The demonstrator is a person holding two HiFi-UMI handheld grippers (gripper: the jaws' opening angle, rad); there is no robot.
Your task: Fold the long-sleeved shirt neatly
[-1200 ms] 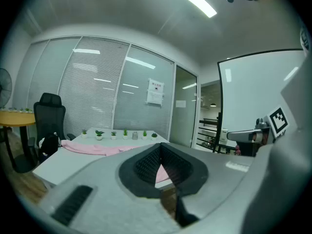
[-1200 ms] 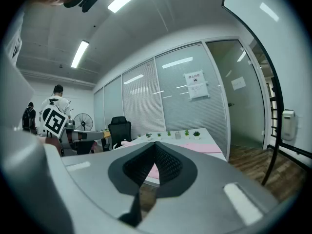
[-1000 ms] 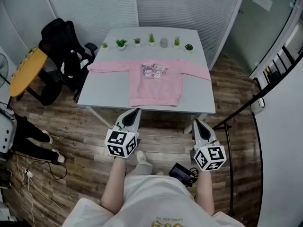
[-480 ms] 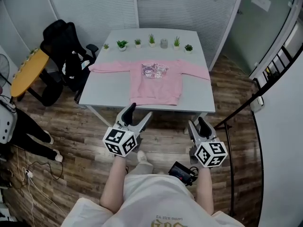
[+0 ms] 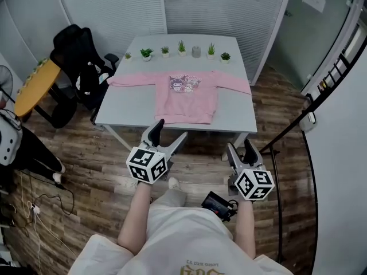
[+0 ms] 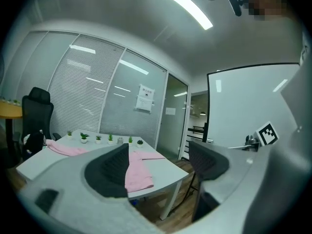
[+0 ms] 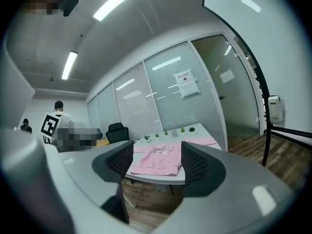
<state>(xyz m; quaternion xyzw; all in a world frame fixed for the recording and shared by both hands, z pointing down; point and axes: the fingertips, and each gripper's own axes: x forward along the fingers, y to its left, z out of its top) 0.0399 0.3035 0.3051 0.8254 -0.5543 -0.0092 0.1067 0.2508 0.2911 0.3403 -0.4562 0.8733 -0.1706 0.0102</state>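
shirt (image 5: 186,98): pink, long-sleeved, lies flat and unfolded on the table, front up, printed picture on the chest.
shirt lay: collar toward the far edge, hem near the near edge, both sleeves spread straight out, one to each side.
table (image 5: 235,116): pale grey, rectangular, the shirt across its middle.
plants (image 5: 180,49): row of small potted plants along the far edge, just beyond the collar, apart from the shirt; one grey pot among them.
left gripper (image 5: 171,130): held in the air over the floor, short of the near table edge, well apart from the shirt; jaws have just been opening and stand wide apart, nothing between them. in its own view the shirt shows far off, partly behind one pad.
right gripper (image 5: 239,146): also in the air short of the table, near its right corner; jaws have just been opening, released, nothing gripped. in its own view the shirt shows far off in the gap, untouched.
floor (image 5: 97,171): wood planks; a small black device (image 5: 217,205) lies by the person's feet.
office chair (image 5: 77,62): black, left of the table, near the left sleeve end.
round table (image 5: 34,87): yellow top, further left.
far wall (image 5: 200,10): glass panels with closed blinds.
right side: black railing (image 5: 321,90).
left edge: another person's legs (image 5: 34,153).
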